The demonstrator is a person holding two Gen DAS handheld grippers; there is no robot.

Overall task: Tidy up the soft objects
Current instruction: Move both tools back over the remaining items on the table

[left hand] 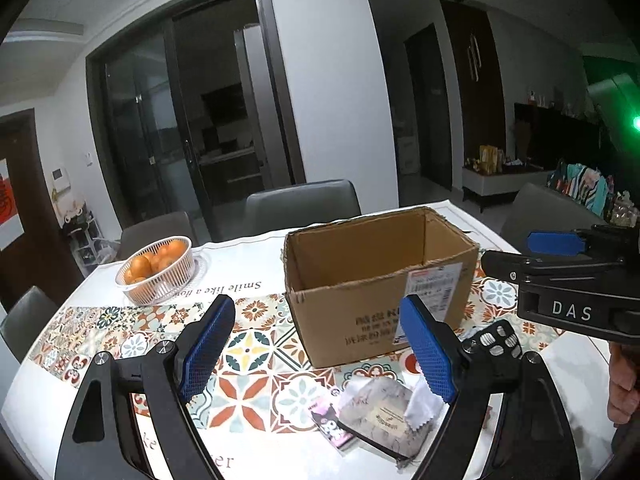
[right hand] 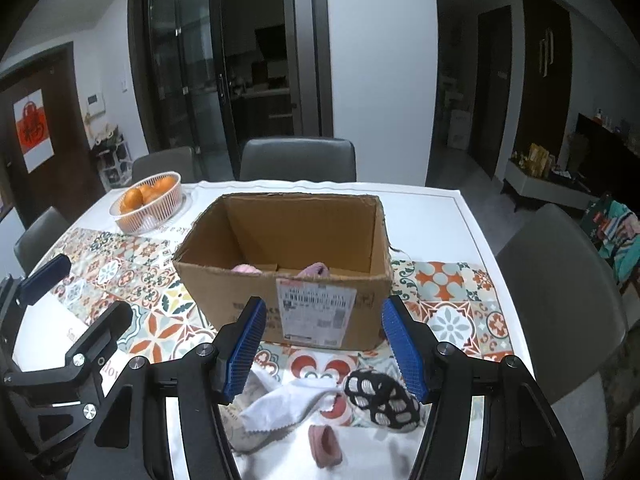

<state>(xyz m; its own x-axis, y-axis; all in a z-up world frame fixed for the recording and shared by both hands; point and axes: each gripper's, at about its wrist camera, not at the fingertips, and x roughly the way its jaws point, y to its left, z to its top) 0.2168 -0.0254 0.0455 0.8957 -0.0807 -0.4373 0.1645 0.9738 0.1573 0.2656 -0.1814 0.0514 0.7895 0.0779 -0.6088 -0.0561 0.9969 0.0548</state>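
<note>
Both grippers hang over the near end of the desk (right hand: 432, 208), and both sets of jaws stand wide apart with nothing between the pads. The left gripper (left hand: 320, 344) looks past its blue pads at the cardboard box (left hand: 376, 280), which sits straight ahead of the jaws, open at the top. Just below and between those jaws lie a small patterned pack (left hand: 380, 412) and a white cloth (left hand: 424, 400), the cloth draped over the pack's right corner; a little pink cartoon card (left hand: 332, 424) touches the pack's left side. Beside the right pad there's a black mesh pouch (left hand: 498, 338). Over on the right gripper (right hand: 324, 344), the box fills the space ahead of the jaws, and two pink soft pieces (right hand: 316, 270) show inside it near the front wall. Below these jaws the white cloth spreads out, the mesh pouch rests close under the right pad, and another pink soft piece (right hand: 324, 446) lies nearest the camera. Far off left of both jaws, a white basket of oranges (right hand: 148, 202) stands on the desk.
</note>
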